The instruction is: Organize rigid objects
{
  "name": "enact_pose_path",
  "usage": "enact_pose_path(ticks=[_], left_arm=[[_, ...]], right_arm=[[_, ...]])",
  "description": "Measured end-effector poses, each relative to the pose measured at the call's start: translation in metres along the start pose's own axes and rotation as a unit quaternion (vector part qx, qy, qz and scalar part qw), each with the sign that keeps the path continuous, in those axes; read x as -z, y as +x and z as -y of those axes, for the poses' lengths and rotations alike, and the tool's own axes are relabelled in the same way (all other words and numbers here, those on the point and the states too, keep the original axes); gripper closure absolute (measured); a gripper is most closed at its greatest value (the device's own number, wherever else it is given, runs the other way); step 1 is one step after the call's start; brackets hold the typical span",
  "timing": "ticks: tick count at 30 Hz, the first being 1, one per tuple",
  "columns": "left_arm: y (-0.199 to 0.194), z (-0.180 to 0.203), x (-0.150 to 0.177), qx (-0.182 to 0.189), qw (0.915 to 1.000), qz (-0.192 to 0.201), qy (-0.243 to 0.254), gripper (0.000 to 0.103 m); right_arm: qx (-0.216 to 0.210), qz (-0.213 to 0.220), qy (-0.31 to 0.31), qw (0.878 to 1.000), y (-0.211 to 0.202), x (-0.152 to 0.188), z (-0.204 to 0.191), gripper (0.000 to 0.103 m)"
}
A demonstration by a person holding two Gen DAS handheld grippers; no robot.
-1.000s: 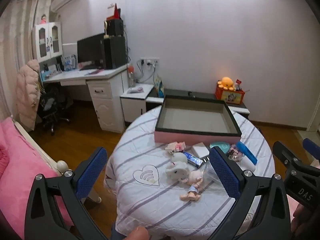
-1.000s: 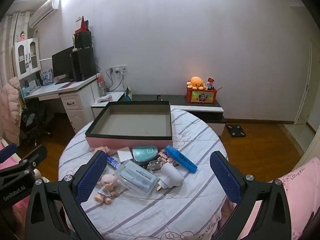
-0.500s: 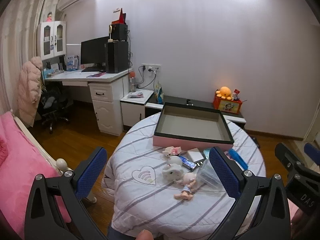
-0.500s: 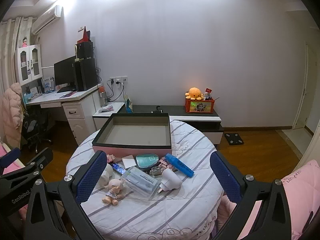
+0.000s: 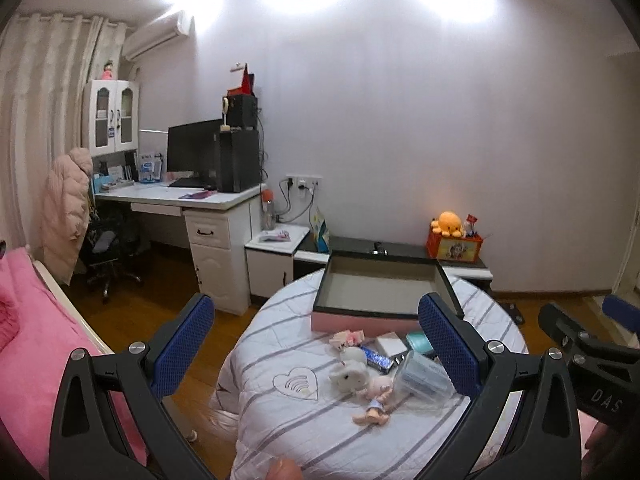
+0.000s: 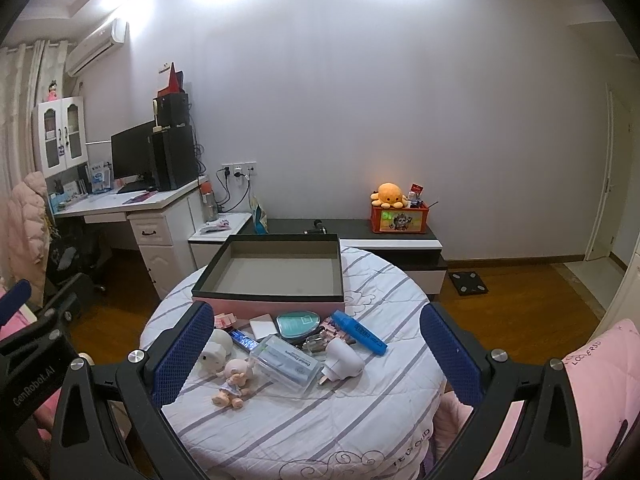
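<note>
An empty pink box with a black rim (image 6: 272, 270) (image 5: 380, 286) stands at the back of the round table (image 6: 320, 420). In front of it lie several small items: a blue marker (image 6: 360, 332), a white plug (image 6: 340, 362), a clear plastic case (image 6: 286, 362) (image 5: 424, 378), a teal oval tin (image 6: 298, 323), a small doll (image 6: 234, 380) (image 5: 374, 402), and a white figure (image 6: 216, 354) (image 5: 348, 374). My left gripper (image 5: 316, 344) and right gripper (image 6: 316, 354) both stand open, held back from the table, holding nothing.
A white desk (image 5: 188, 200) with a monitor stands at the left. A low cabinet (image 6: 380, 244) with an orange plush on a red box sits behind the table. A pink bed (image 5: 24, 320) lies left, a pink pillow (image 6: 592, 380) right. Wooden floor surrounds the table.
Both grippers have pulled back and tilted up from the table, so the table and box look smaller and lower and more ceiling shows. The objects have not moved.
</note>
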State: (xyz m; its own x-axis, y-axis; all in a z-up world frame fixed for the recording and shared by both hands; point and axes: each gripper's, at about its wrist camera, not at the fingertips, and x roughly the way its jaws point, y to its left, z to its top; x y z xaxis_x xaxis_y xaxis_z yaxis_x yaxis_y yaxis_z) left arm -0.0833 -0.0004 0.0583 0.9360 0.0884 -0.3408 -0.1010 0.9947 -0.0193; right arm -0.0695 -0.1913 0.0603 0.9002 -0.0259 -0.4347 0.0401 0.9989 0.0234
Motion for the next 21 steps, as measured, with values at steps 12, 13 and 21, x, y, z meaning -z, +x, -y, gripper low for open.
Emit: enact_pose_path(ticks=[12, 13, 21], left_arm=[[0.006, -0.004, -0.001, -0.026, 0.9993, -0.026, 0.001, 0.000], [0.006, -0.004, 0.000, -0.026, 0.9993, -0.027, 0.001, 0.000], [0.016, -0.006, 0.004, -0.022, 0.9986, -0.047, -0.004, 0.000]], right_arm=[[-0.006, -0.003, -0.004, 1.000, -0.004, 0.000, -0.005, 0.000], [-0.007, -0.003, -0.004, 1.000, -0.003, 0.000, -0.005, 0.000], [-0.007, -0.010, -0.007, 1.000, 0.003, 0.001, -0.005, 0.000]])
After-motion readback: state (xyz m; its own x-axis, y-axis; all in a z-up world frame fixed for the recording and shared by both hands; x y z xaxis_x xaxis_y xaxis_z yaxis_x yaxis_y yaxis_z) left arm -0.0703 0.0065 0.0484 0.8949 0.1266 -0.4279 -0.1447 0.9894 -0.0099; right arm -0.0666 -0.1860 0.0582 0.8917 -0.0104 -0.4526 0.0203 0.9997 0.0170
